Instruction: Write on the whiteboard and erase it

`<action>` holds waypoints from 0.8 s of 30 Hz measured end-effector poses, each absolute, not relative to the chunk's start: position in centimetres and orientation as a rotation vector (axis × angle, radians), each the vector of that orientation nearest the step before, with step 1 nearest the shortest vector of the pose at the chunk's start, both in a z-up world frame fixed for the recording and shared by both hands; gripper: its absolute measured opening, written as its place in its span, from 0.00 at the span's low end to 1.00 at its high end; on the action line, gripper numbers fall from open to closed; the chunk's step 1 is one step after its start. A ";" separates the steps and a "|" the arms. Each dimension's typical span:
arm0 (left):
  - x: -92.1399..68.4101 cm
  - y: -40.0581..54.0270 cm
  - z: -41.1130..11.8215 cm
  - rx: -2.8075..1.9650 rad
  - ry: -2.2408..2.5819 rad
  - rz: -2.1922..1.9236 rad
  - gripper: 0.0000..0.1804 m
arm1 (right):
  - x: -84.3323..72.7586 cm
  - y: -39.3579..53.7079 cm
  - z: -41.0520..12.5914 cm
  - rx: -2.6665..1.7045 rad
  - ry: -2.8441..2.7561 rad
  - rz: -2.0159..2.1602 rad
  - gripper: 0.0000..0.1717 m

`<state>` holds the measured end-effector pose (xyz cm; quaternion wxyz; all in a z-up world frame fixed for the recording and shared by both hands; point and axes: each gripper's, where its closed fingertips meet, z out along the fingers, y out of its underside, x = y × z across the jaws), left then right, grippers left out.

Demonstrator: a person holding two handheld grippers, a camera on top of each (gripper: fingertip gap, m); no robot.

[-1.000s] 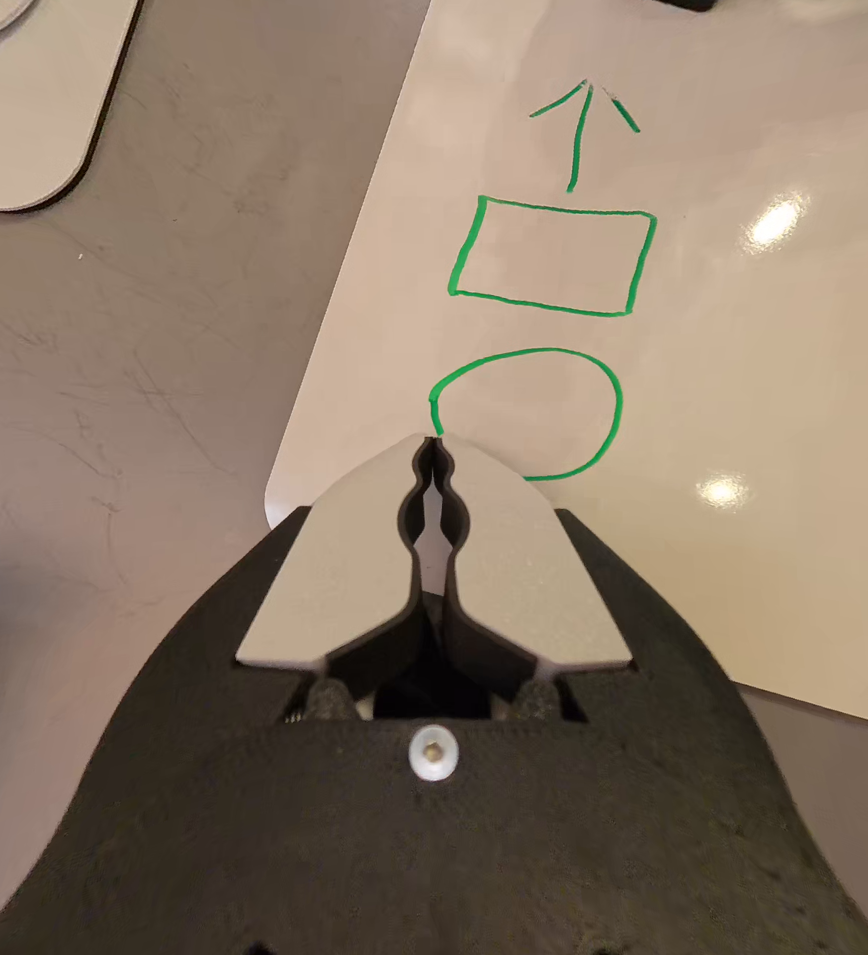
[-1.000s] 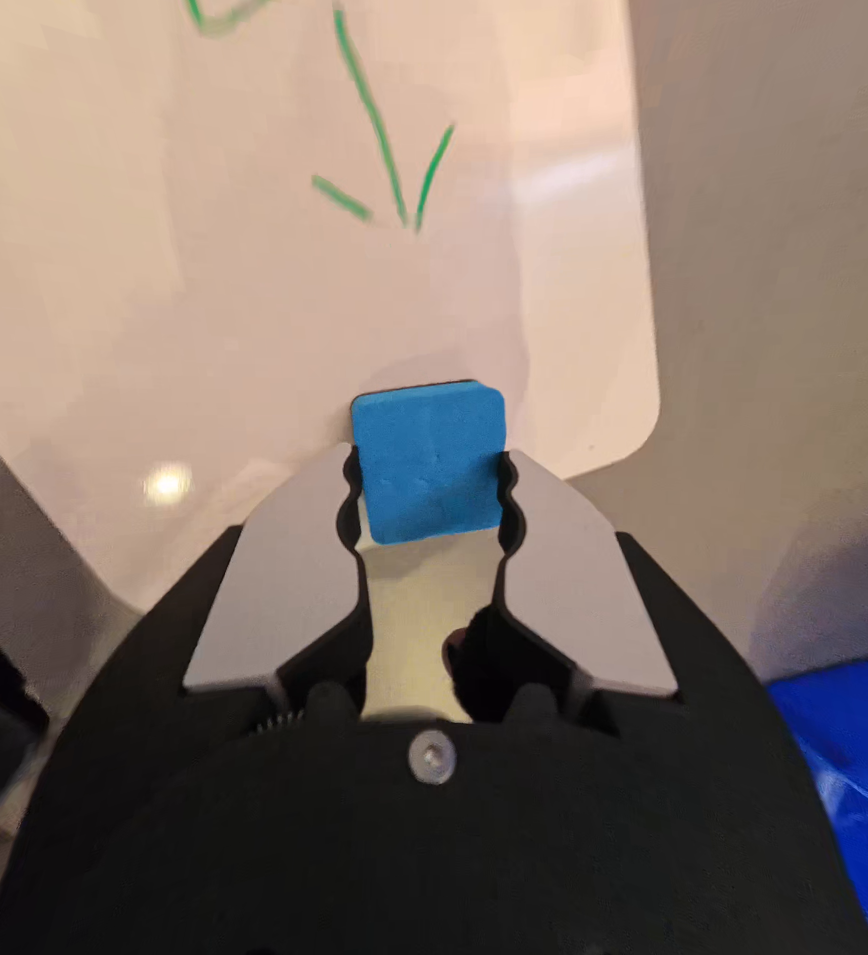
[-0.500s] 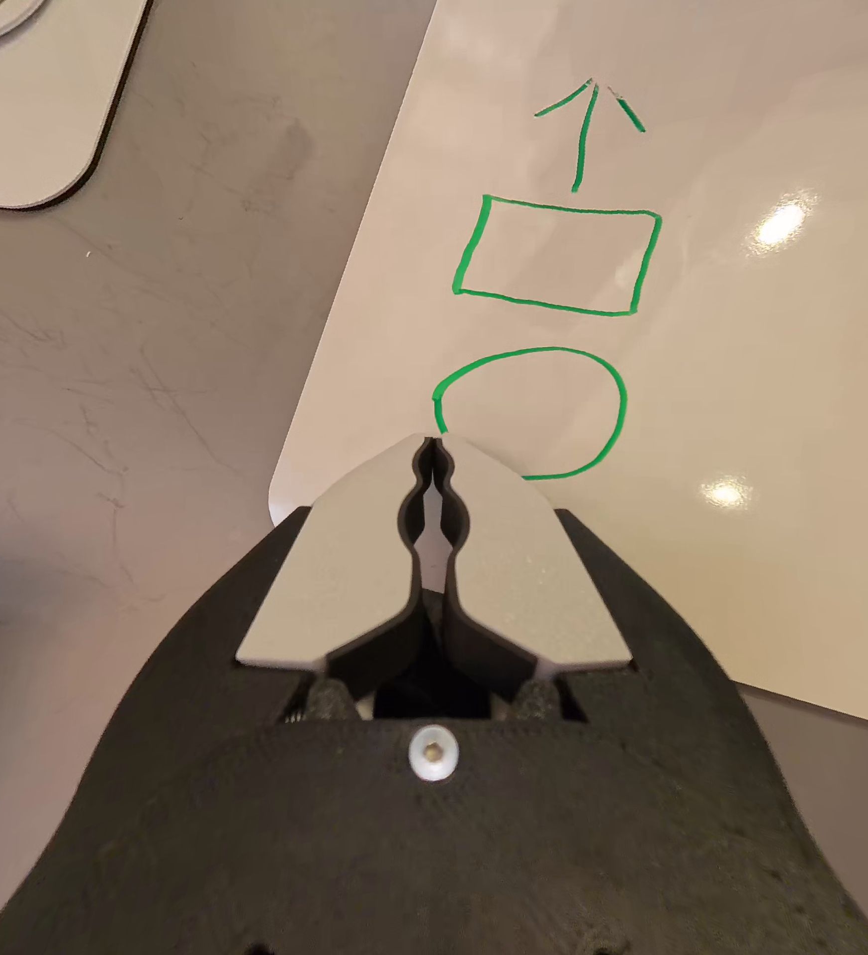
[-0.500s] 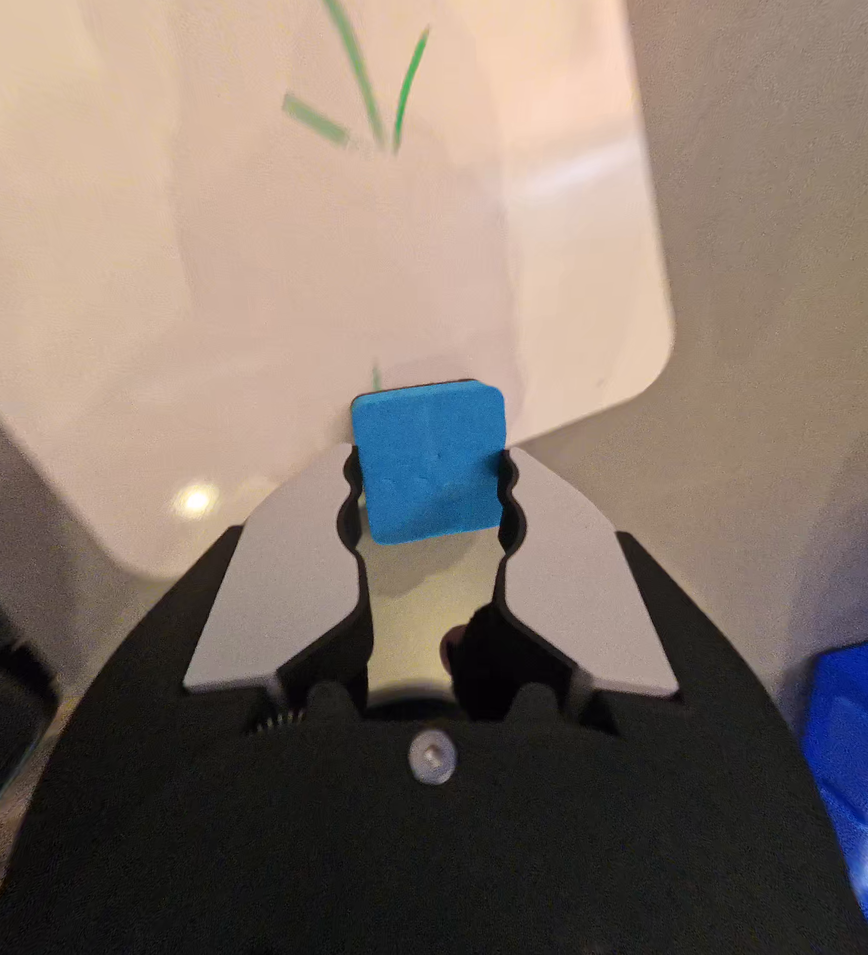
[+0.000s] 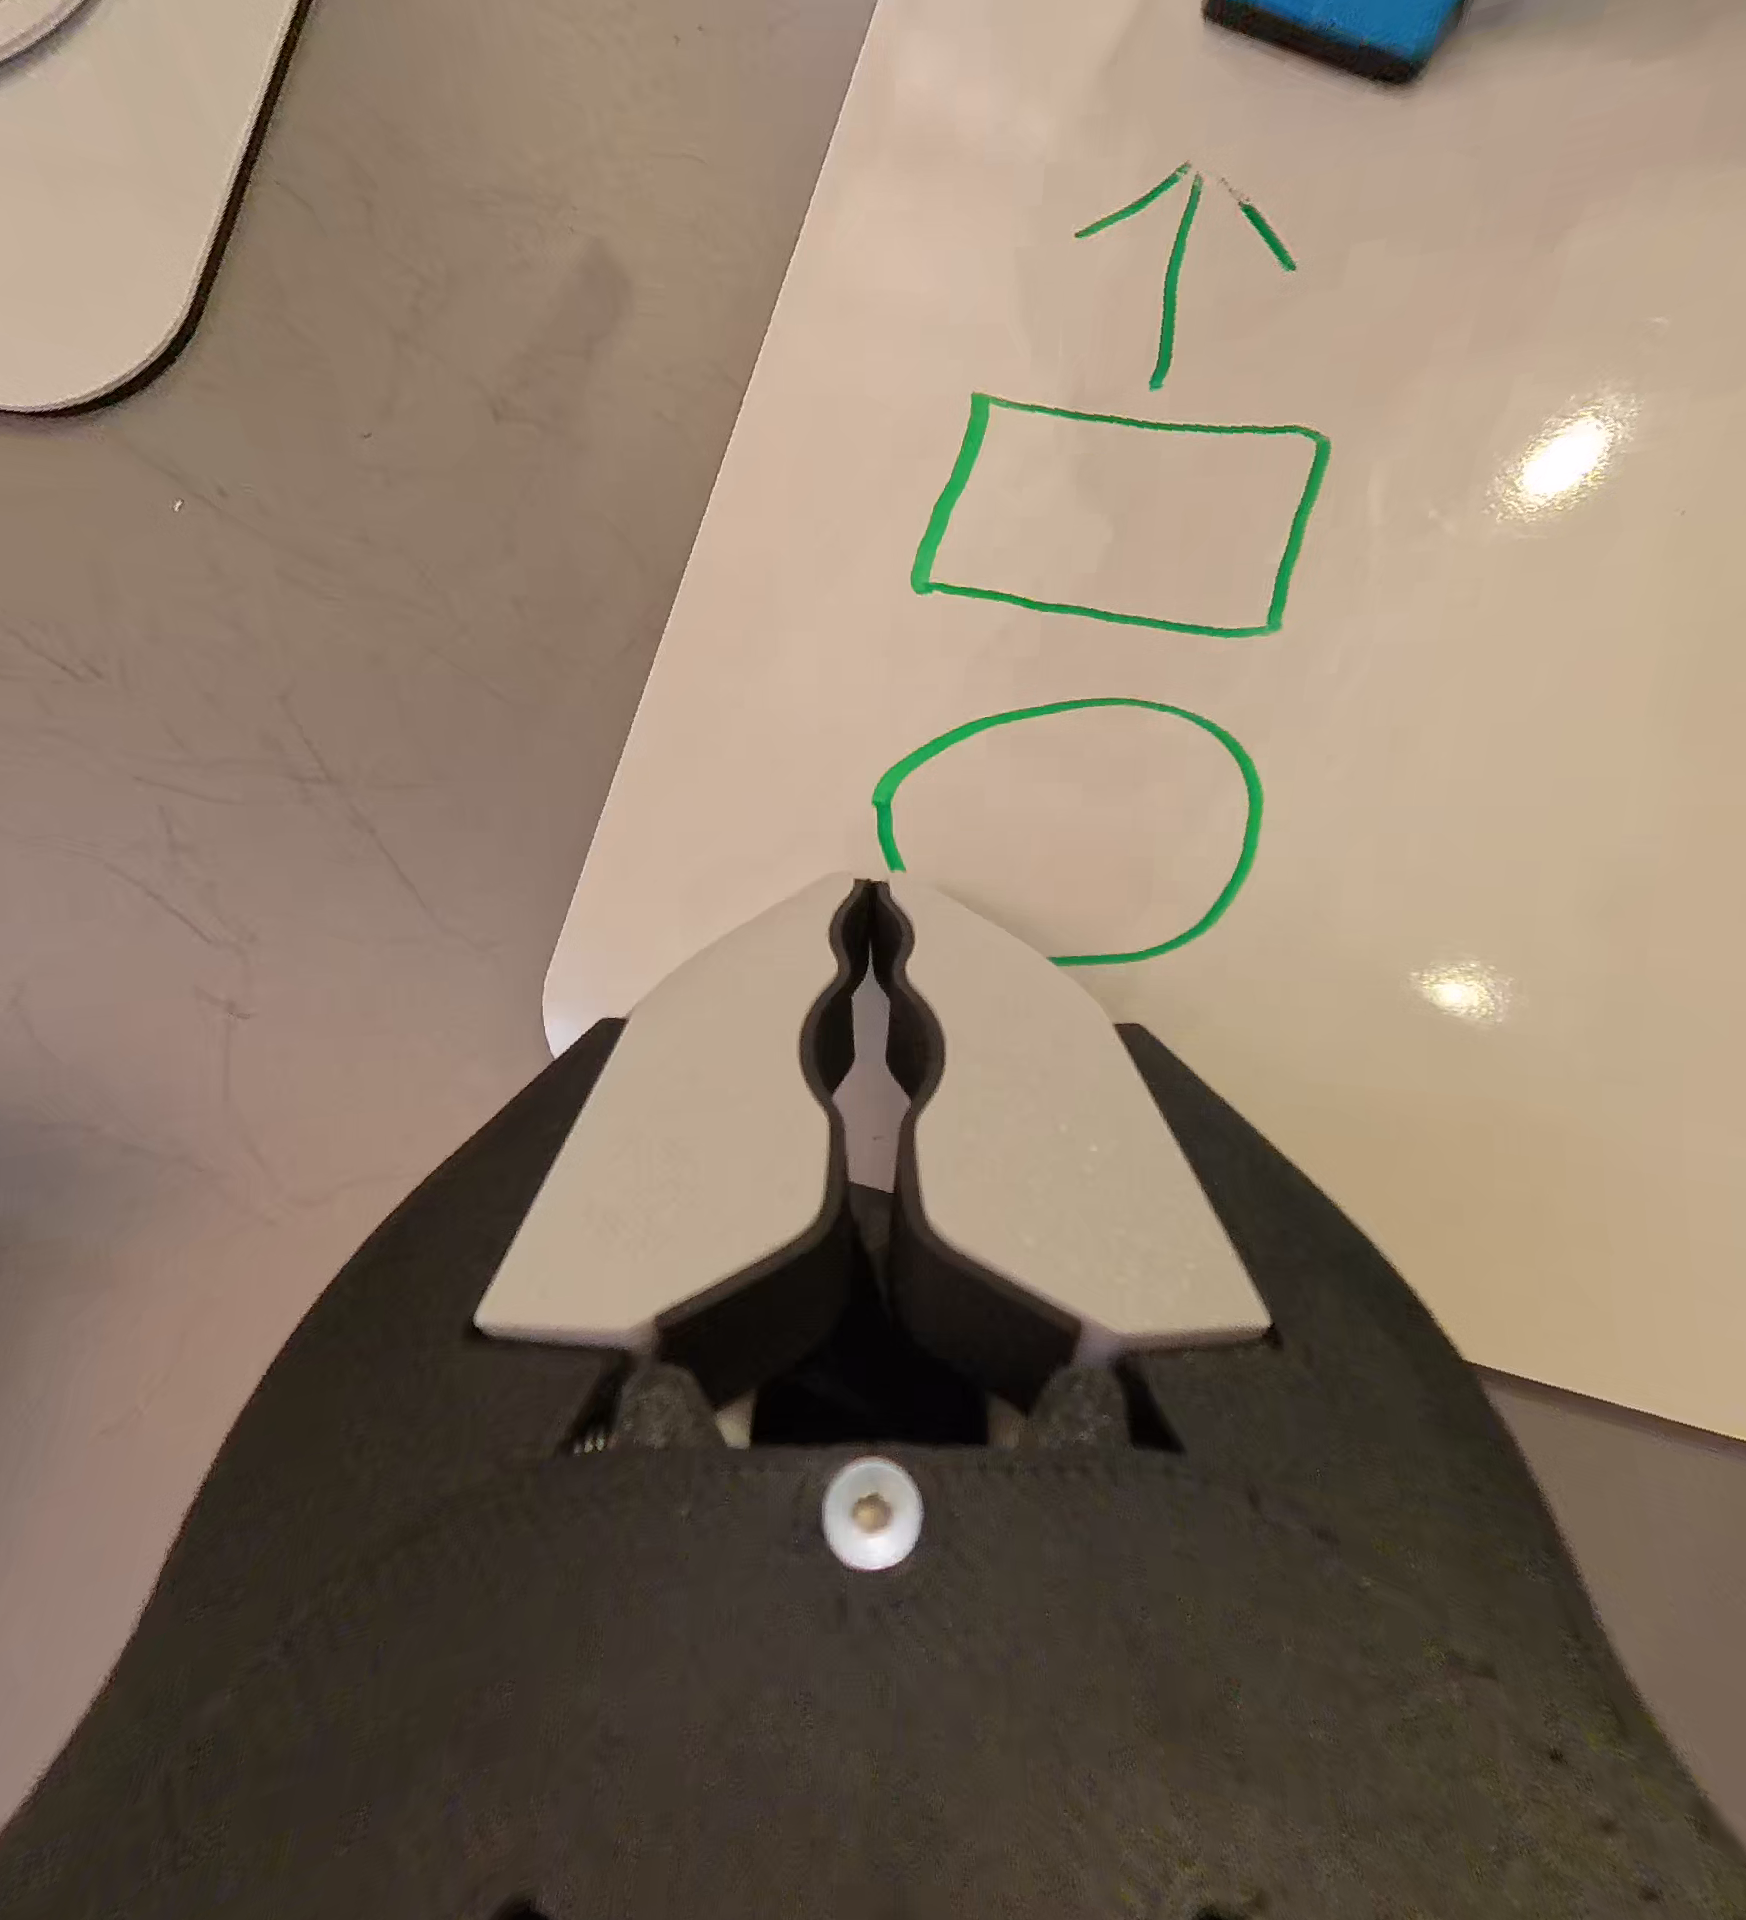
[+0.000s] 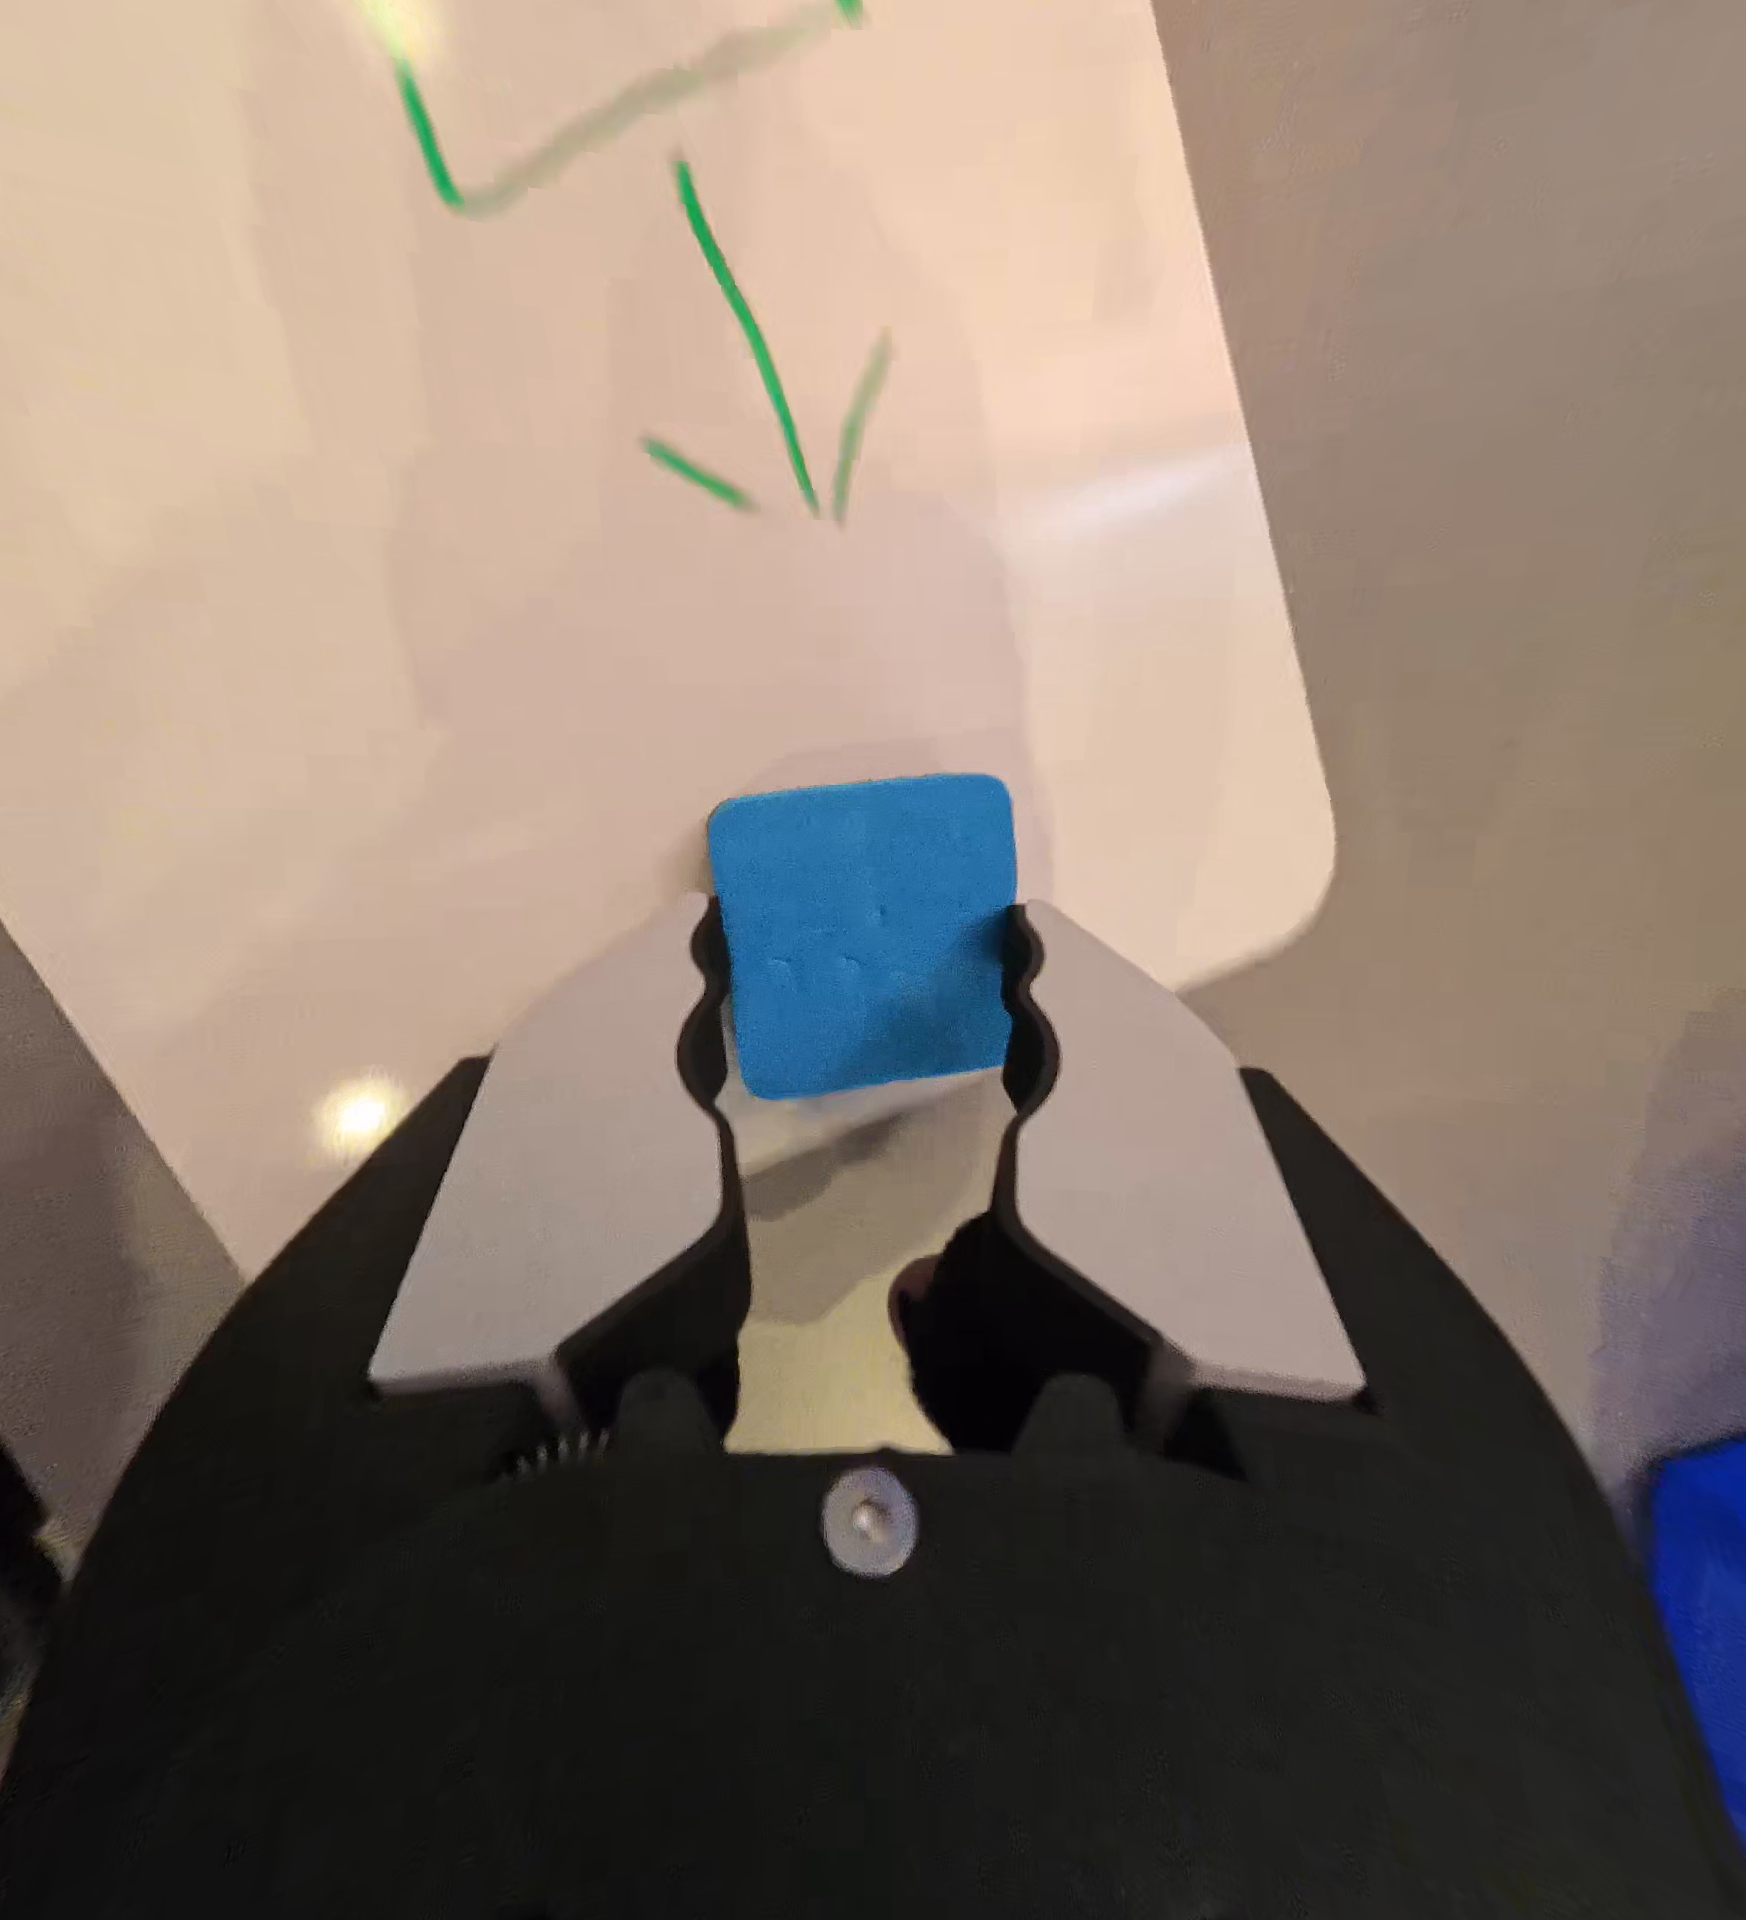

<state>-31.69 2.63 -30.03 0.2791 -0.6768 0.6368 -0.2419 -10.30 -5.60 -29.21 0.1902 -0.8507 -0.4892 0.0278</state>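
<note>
Right gripper [image 6: 864, 977] grasps blue eraser [image 6: 864, 935] on whiteboard [image 6: 329, 623] below green arrow [image 6: 744, 343]; left gripper [image 5: 869, 894] clenched empty beside circle [image 5: 1066, 831]; light pressure risks smears.

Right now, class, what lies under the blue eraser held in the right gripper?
Under the blue eraser, clamped in the right gripper, lies the whiteboard, near its corner. Green arrow lines lie beyond. The patch directly beneath is covered, so any contact is unseen.
</note>
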 end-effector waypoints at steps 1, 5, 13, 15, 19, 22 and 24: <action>-31.7 2.6 -30.0 -1.817 1.708 -0.651 0.01 | -12.1 -5.8 -29.2 -2.344 -1.424 0.108 0.31; -31.7 2.6 -30.0 -1.813 1.707 -0.643 0.01 | -11.7 -7.0 -29.2 -2.369 -1.540 0.127 0.30; -31.7 2.7 -30.0 -1.814 1.704 -0.639 0.01 | -14.2 -3.3 -29.2 -2.317 -1.568 0.107 0.30; -31.7 2.7 -30.0 -1.818 1.702 -0.644 0.01 | -15.2 -1.5 -29.3 -2.315 -1.517 0.102 0.30; -31.7 2.7 -30.0 -1.810 1.703 -0.629 0.01 | -16.1 -3.0 -29.2 -2.267 -1.688 0.127 0.30; -31.6 2.8 -30.0 -1.819 1.697 -0.635 0.01 | -17.4 -0.6 -29.3 -2.253 -1.604 0.106 0.30; -31.7 2.8 -30.0 -1.818 1.695 -0.629 0.01 | -19.1 -2.8 -29.3 -2.181 -1.749 0.148 0.31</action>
